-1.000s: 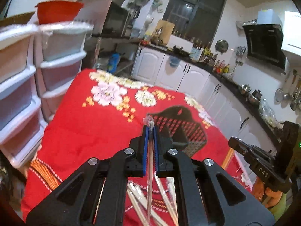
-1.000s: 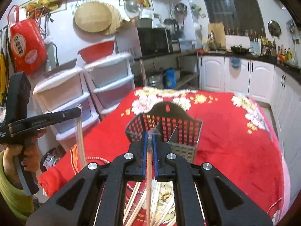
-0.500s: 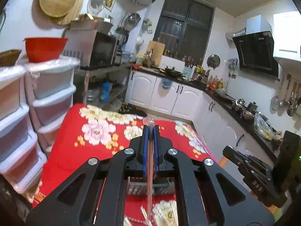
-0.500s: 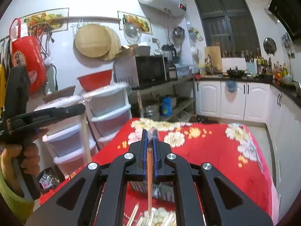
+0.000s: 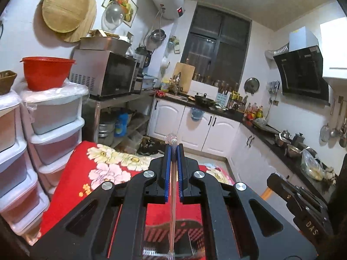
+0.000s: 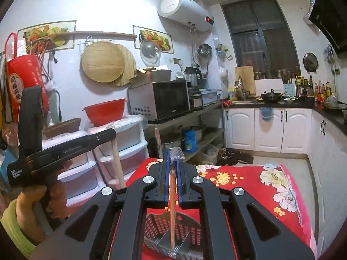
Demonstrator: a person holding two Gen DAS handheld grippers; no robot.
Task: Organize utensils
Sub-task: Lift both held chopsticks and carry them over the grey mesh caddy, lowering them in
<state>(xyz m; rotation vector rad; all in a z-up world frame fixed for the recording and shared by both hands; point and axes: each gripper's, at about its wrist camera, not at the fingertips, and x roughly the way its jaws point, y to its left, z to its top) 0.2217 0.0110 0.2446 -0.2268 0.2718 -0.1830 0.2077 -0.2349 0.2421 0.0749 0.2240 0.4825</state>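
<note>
My left gripper (image 5: pixel 172 151) is shut on a thin wrapped chopstick (image 5: pixel 172 205) that hangs down toward the dark perforated utensil basket (image 5: pixel 156 231) on the red flowered tablecloth (image 5: pixel 71 192). My right gripper (image 6: pixel 172 156) is shut on another wrapped chopstick (image 6: pixel 172 205), whose lower end reaches into the basket (image 6: pixel 184 236), near its inner divider. The left gripper also shows in the right wrist view (image 6: pixel 108 134), holding its chopstick upright at the left. The right gripper shows at the right of the left wrist view (image 5: pixel 273 178).
White plastic drawer towers (image 5: pixel 54 125) with a red bowl (image 5: pixel 46 72) on top stand left of the table. A microwave (image 5: pixel 106 73) on a metal shelf and white kitchen cabinets (image 5: pixel 195 125) lie beyond the table's far edge.
Both grippers have risen and tilted upright with their chopsticks. The basket has dropped to the bottom of both views, now under the chopstick ends.
</note>
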